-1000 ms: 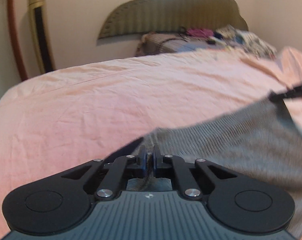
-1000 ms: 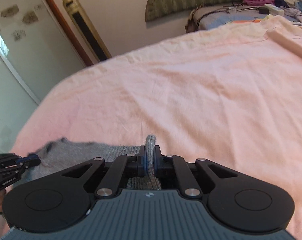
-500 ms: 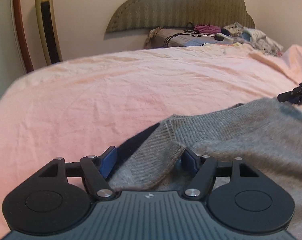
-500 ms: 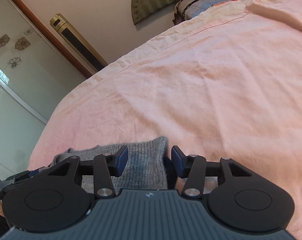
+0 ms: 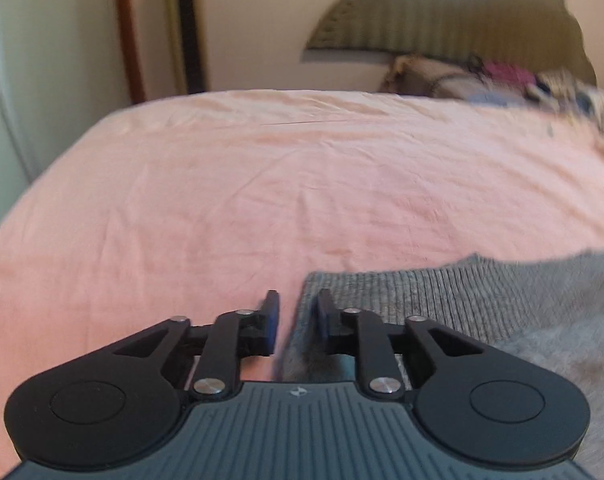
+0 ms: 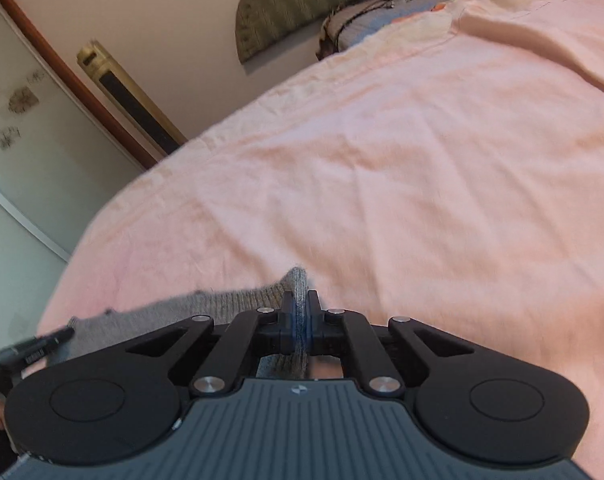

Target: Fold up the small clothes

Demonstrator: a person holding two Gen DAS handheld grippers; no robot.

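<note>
Grey ribbed knit garment (image 5: pixel 442 292) lies on the pink bed sheet (image 5: pixel 302 184), its corner at the near edge. Left tongs (image 5: pixel 295 306), pitched downward, have just been closing; a gap remains, with the garment's corner edge between the pads, not pinched. Right tongs (image 6: pixel 300 308), also angled downward, have just closed and clamp a raised fold of the same garment (image 6: pixel 297 284).

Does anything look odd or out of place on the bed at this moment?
Little. The grey knit lies on the pink sheet; right gripper pinches its corner, left gripper, jaws just closing, is not yet gripping. Clutter near the headboard.
</note>
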